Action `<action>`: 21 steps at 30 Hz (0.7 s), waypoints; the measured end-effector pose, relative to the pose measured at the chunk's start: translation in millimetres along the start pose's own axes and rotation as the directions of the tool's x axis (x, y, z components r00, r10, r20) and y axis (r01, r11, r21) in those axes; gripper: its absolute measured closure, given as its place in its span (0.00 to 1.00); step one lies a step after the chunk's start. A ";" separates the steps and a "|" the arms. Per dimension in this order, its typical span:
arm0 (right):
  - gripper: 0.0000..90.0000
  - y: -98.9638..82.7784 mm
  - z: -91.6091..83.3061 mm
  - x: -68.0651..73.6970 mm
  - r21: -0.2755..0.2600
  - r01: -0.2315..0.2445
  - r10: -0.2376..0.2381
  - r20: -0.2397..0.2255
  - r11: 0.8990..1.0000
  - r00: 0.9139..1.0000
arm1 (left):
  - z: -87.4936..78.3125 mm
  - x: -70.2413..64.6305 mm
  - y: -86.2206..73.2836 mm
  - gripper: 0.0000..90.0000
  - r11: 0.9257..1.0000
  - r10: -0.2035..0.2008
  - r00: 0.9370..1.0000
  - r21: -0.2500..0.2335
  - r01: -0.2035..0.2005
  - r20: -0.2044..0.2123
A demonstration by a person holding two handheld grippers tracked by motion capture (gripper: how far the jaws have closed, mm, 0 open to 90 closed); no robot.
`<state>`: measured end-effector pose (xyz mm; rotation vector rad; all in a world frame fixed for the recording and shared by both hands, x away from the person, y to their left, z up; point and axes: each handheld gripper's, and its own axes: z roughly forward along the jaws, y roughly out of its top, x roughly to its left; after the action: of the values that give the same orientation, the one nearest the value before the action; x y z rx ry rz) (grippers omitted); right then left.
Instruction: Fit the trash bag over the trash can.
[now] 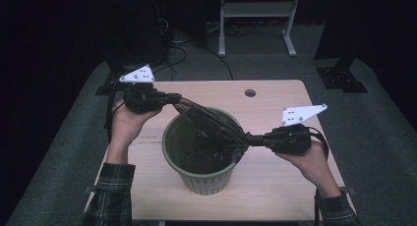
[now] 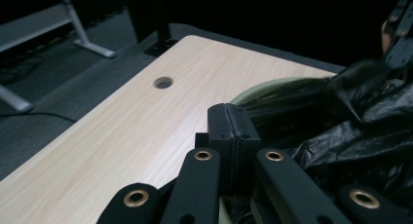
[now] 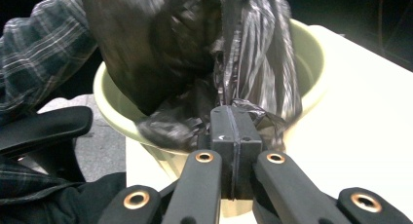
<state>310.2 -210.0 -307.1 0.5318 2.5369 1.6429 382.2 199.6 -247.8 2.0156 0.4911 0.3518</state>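
Observation:
A pale green bucket (image 1: 201,179) stands mid-table with a black plastic bag (image 1: 211,127) partly inside it. The bag is stretched taut across the bucket's mouth between my two grippers. My left gripper (image 1: 178,99) is at the bucket's far-left rim, shut on one edge of the bag. In the left gripper view its jaws (image 2: 233,118) are pressed together, with the crinkled bag (image 2: 360,131) and the bucket rim (image 2: 263,87) just beyond. My right gripper (image 1: 249,138) is at the right rim, shut on the opposite edge. Its jaws (image 3: 233,118) pinch a fold of the bag (image 3: 253,53) over the bucket (image 3: 311,53).
The light wooden table (image 1: 275,186) has a round cable hole (image 1: 250,93) at its far middle. A metal frame (image 1: 255,10) and a dark stand (image 1: 133,39) with cables are on the floor behind. A plaid sleeve (image 3: 44,44) is close beyond the bucket.

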 end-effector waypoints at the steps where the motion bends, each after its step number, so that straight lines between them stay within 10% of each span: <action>1: 1.00 -0.7 -2.3 -1.0 -0.001 -0.004 0.004 0.008 1.000 1.000 | -4.4 1.2 -3.5 1.00 1.000 -0.002 1.000 -0.004 0.002 -0.009; 21: 1.00 -63.5 -34.4 -8.8 0.122 -0.047 0.034 0.105 0.991 0.994 | -42.6 5.5 -68.1 1.00 0.994 -0.098 0.992 -0.046 0.095 -0.083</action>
<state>294.3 -266.1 -350.6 0.6647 2.5809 1.4368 355.0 263.9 -287.9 1.9349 0.6276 0.3867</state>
